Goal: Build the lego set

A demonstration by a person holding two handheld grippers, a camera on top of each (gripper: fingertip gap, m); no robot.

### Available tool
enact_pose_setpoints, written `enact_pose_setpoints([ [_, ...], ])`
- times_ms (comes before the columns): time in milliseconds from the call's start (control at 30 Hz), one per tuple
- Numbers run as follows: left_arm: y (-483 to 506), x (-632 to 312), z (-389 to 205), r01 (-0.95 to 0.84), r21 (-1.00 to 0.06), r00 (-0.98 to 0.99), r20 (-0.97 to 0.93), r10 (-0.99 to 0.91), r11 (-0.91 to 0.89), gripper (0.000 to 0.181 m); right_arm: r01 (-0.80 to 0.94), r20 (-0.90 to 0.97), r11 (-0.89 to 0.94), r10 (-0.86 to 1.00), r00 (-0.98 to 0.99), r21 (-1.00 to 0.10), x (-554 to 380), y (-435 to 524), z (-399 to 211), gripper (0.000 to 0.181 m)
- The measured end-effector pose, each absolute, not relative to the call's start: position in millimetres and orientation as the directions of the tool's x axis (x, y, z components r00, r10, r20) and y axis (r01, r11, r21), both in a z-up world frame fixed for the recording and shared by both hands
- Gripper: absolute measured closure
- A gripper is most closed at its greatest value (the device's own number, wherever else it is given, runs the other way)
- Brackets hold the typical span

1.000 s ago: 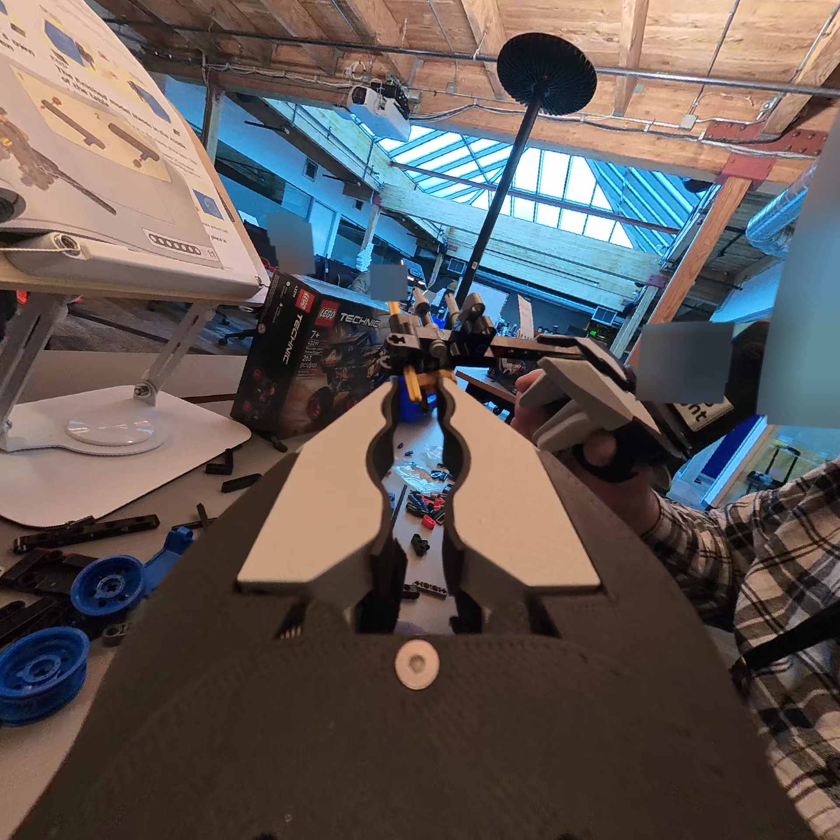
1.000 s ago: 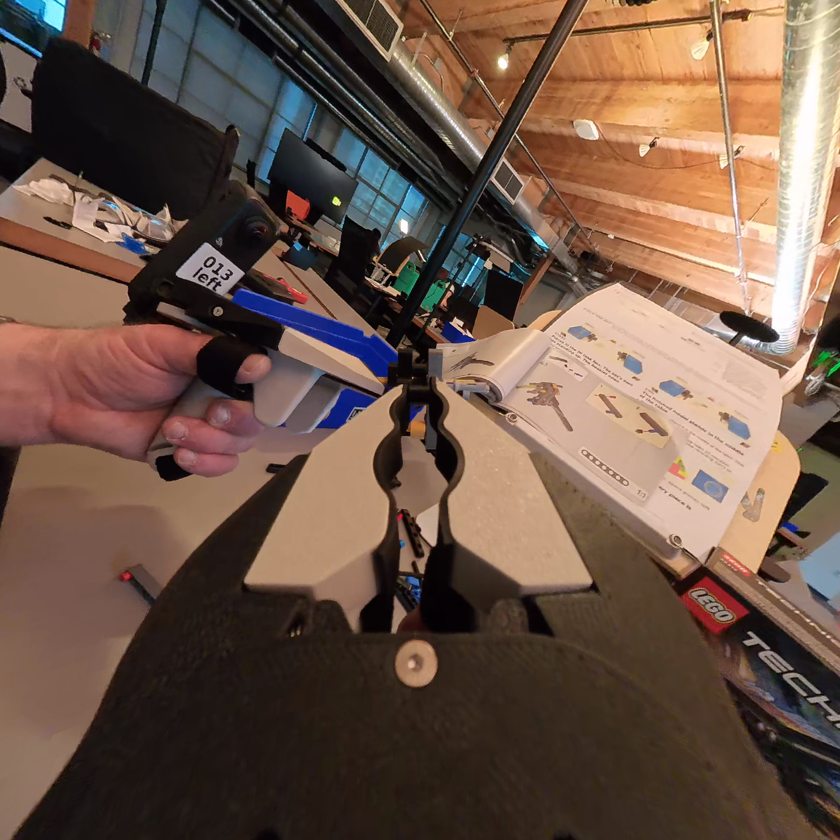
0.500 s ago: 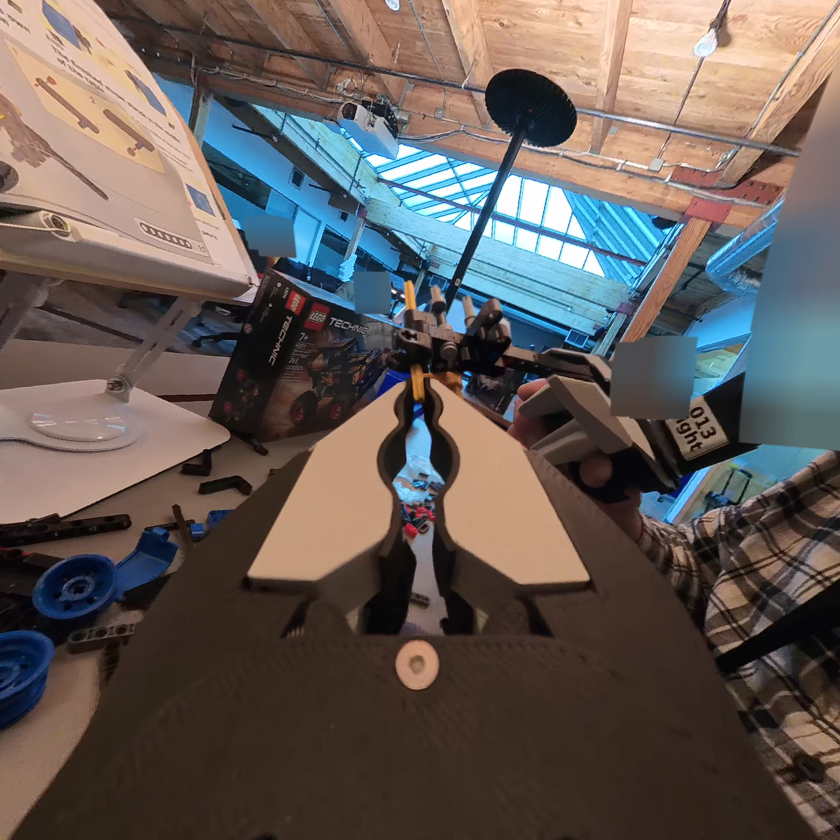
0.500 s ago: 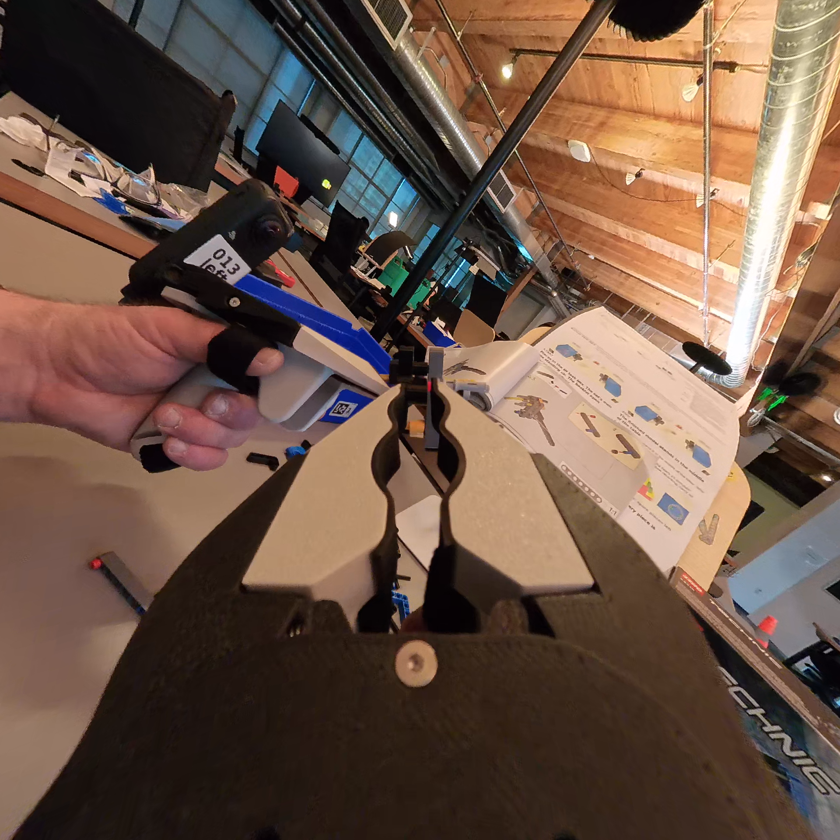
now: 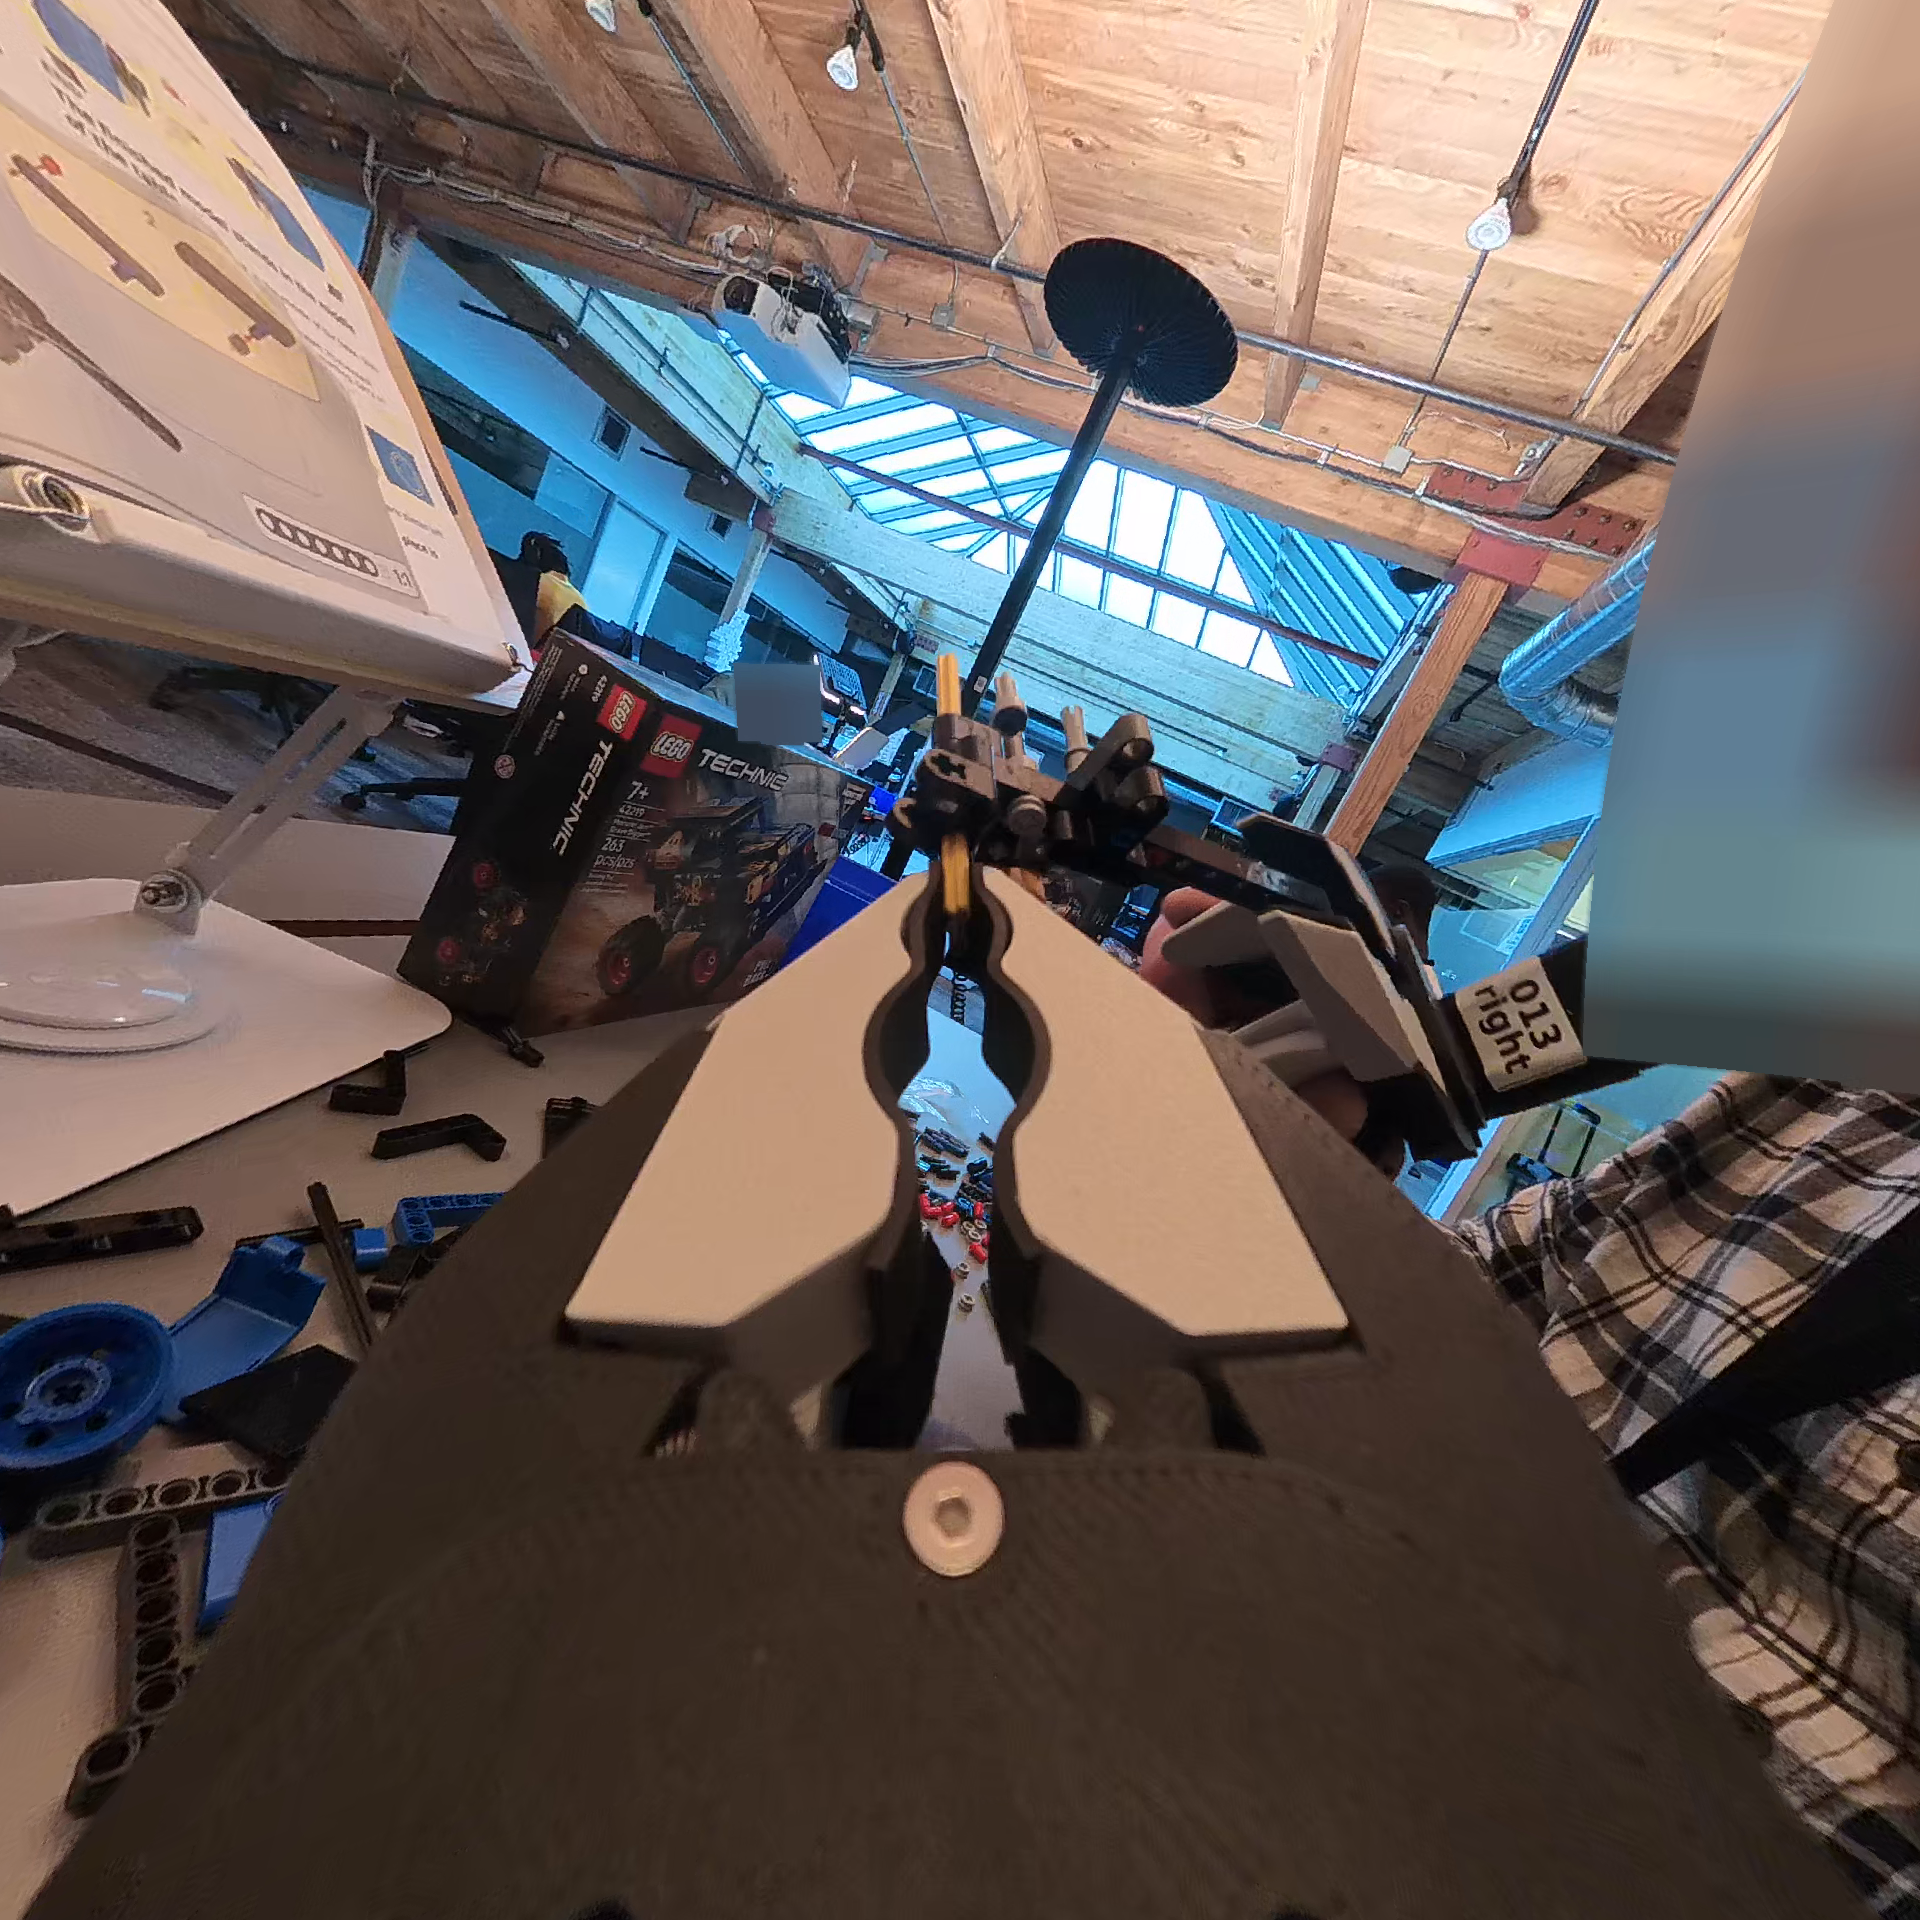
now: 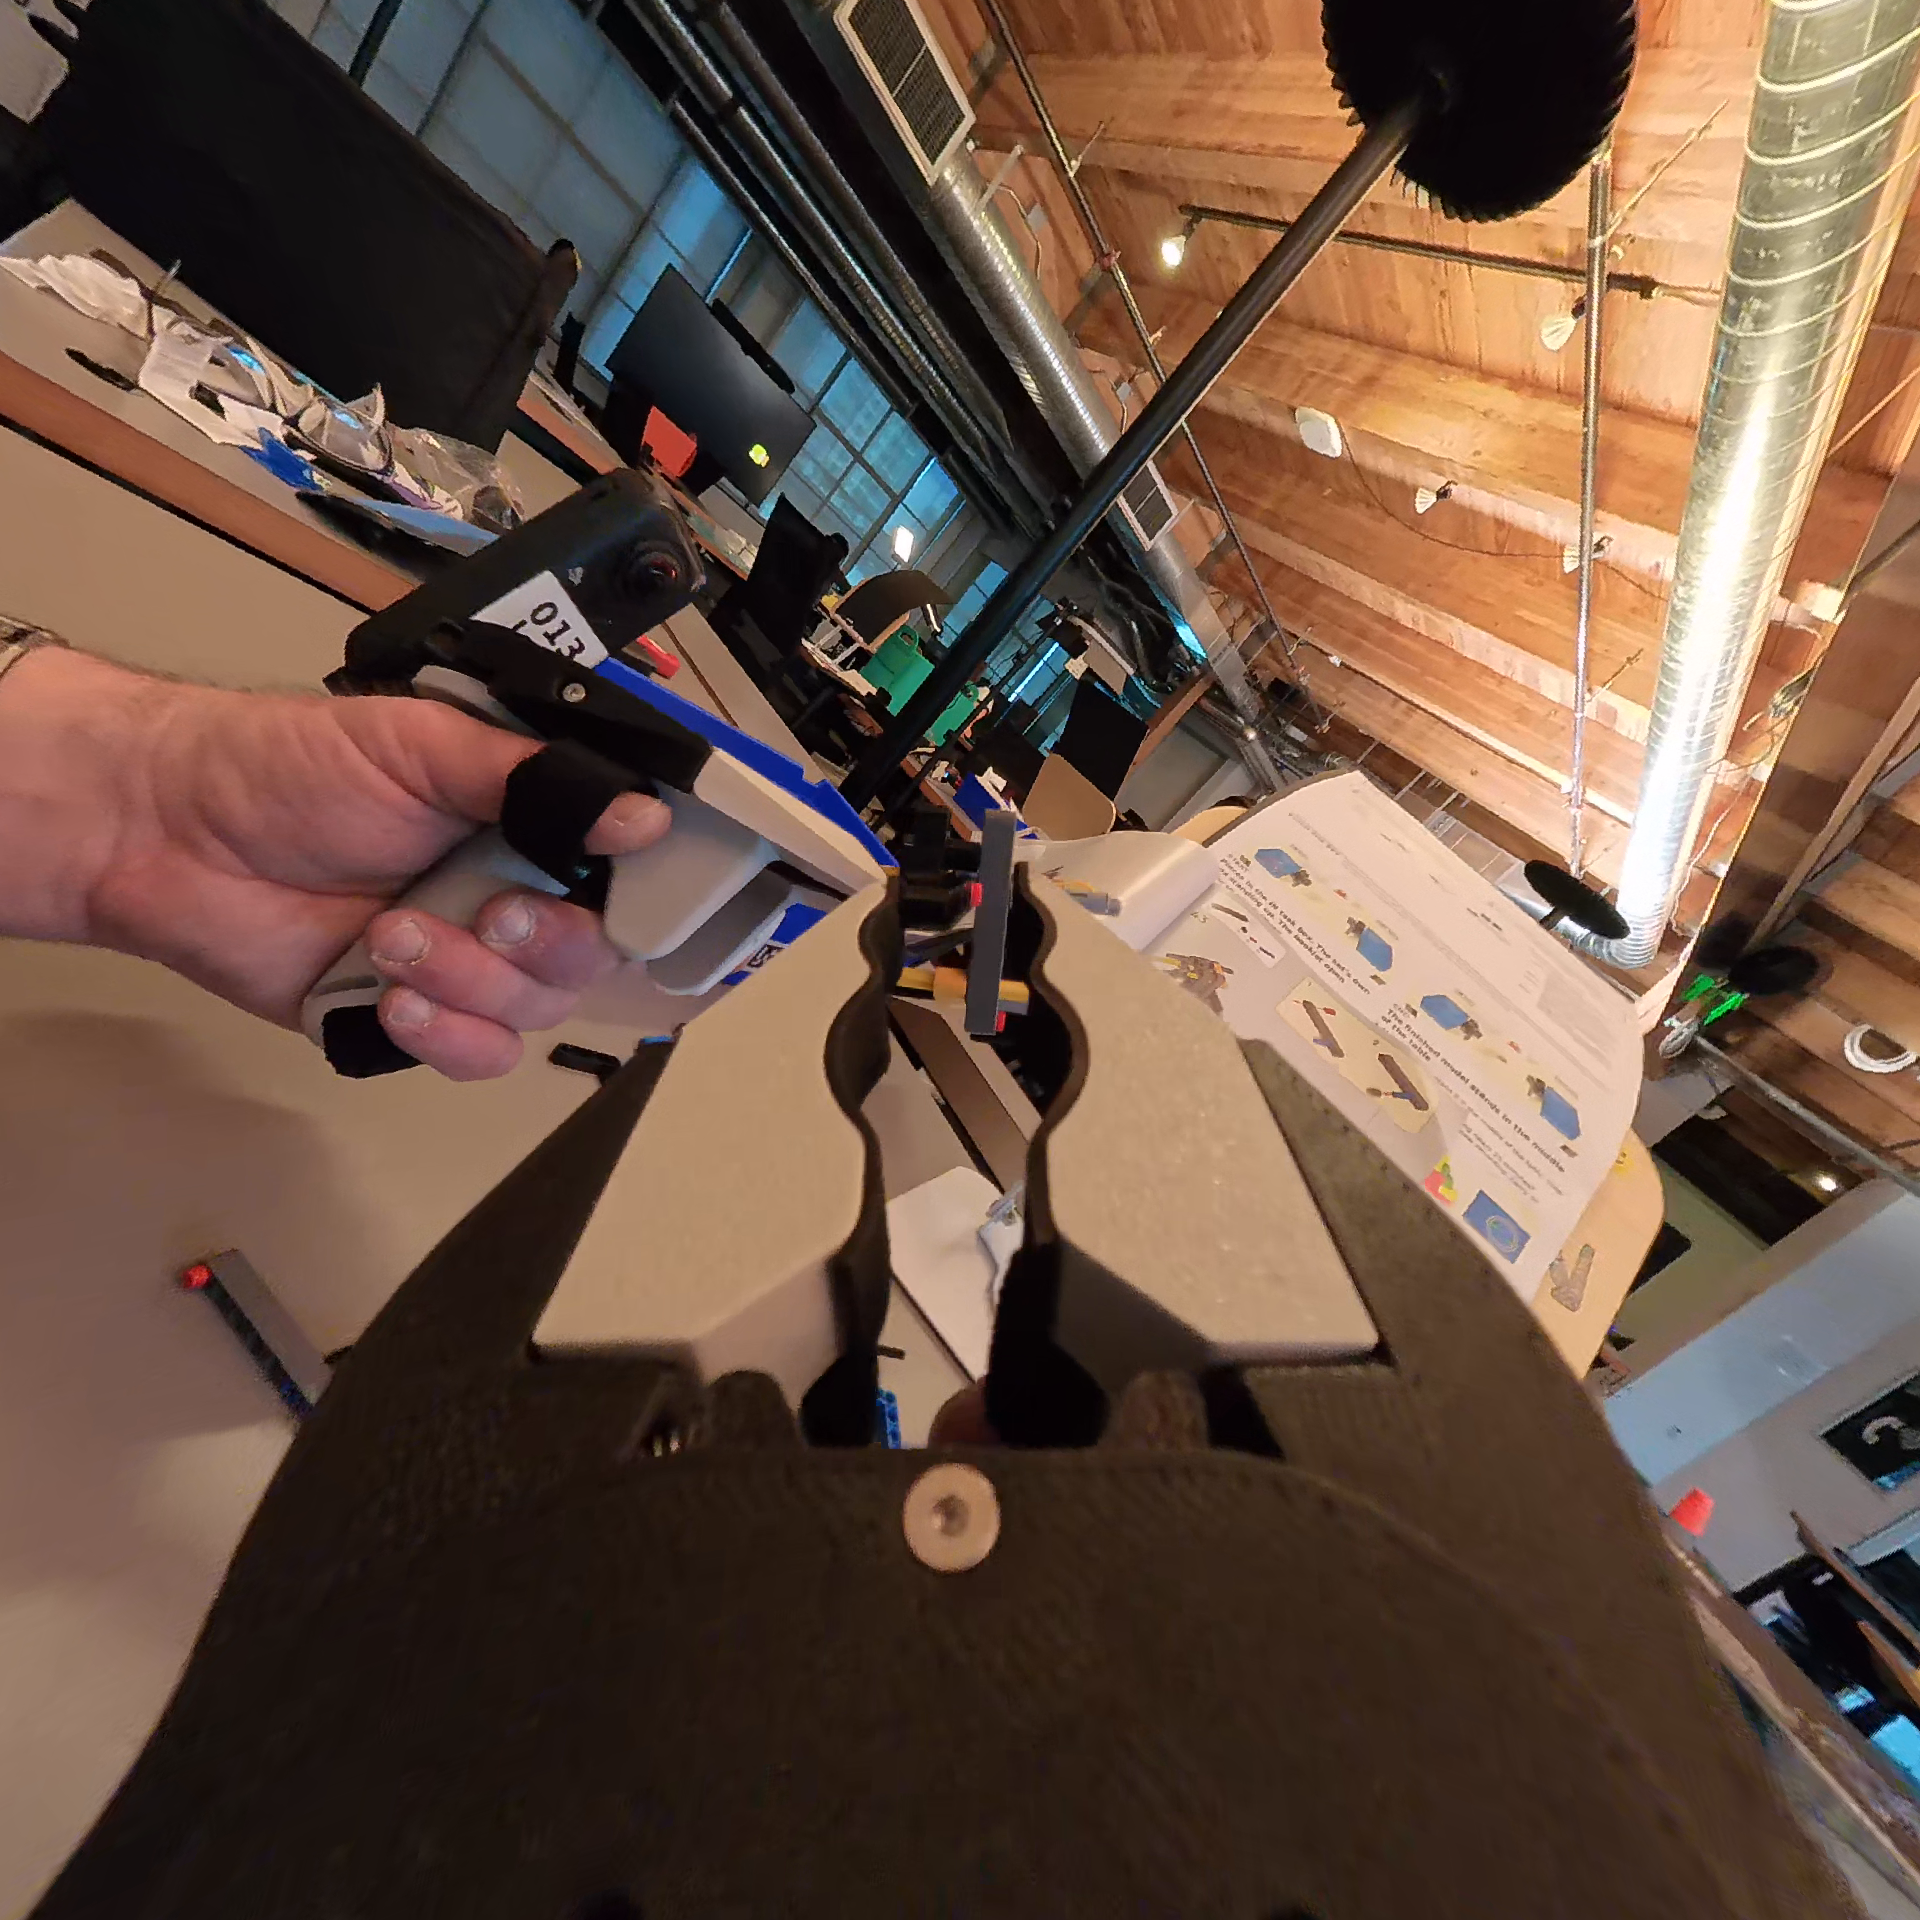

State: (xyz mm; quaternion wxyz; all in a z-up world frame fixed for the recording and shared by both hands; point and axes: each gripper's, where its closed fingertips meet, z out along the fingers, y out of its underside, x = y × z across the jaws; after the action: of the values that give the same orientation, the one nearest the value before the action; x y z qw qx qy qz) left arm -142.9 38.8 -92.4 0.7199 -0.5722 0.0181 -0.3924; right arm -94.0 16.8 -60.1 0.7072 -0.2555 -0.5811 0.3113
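Note:
A small black and grey lego assembly (image 5: 1029, 795) with a yellow axle (image 5: 951, 883) through it is held in the air between both grippers. My left gripper (image 5: 954, 902) is shut on the lower end of the yellow axle. My right gripper (image 6: 958, 902) is shut on the assembly (image 6: 940, 899): a grey beam (image 6: 995, 925) lies against its right finger and black parts against its left. The right gripper also shows in the left wrist view (image 5: 1320, 966), and the left gripper in the right wrist view (image 6: 727, 842), each held by a hand.
The lego box (image 5: 623, 831) stands behind, next to an open instruction booklet (image 5: 187, 312) on a white stand (image 5: 156, 1029). Blue wheels (image 5: 73, 1392), black beams (image 5: 145, 1662) and small pins (image 5: 951, 1195) lie on the table. A black pole (image 5: 1039, 520) rises behind. A plaid sleeve (image 5: 1714, 1299) is at the right. My hands' fingertips stand some 7 cm from each other.
My left gripper's fingers have closed from a small gap onto the yellow axle. Both grippers have tilted upward with the assembly. The right gripper's jaws stand wider, with the grey beam now between them.

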Motion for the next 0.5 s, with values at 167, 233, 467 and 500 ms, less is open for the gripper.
enact_pose_setpoints([
  [167,40,-142,-95,0.546,-0.838,0.686,0.433,-0.585,0.020,0.181,-0.134,0.720,0.735,0.678,0.148,-0.665,-94,15,-63,0.176],
  [233,42,-141,-98,0.547,-0.837,0.680,0.442,-0.585,0.004,0.181,-0.133,0.724,0.739,0.674,0.148,-0.661,-94,15,-63,0.176],
  [467,45,-138,-105,0.549,-0.835,0.667,0.468,-0.580,-0.042,0.181,-0.133,0.705,0.720,0.694,0.146,-0.682,-94,21,-65,0.176],
  [500,46,-138,-107,0.549,-0.835,0.666,0.472,-0.578,-0.050,0.181,-0.135,0.702,0.717,0.697,0.143,-0.684,-94,21,-65,0.176],
])
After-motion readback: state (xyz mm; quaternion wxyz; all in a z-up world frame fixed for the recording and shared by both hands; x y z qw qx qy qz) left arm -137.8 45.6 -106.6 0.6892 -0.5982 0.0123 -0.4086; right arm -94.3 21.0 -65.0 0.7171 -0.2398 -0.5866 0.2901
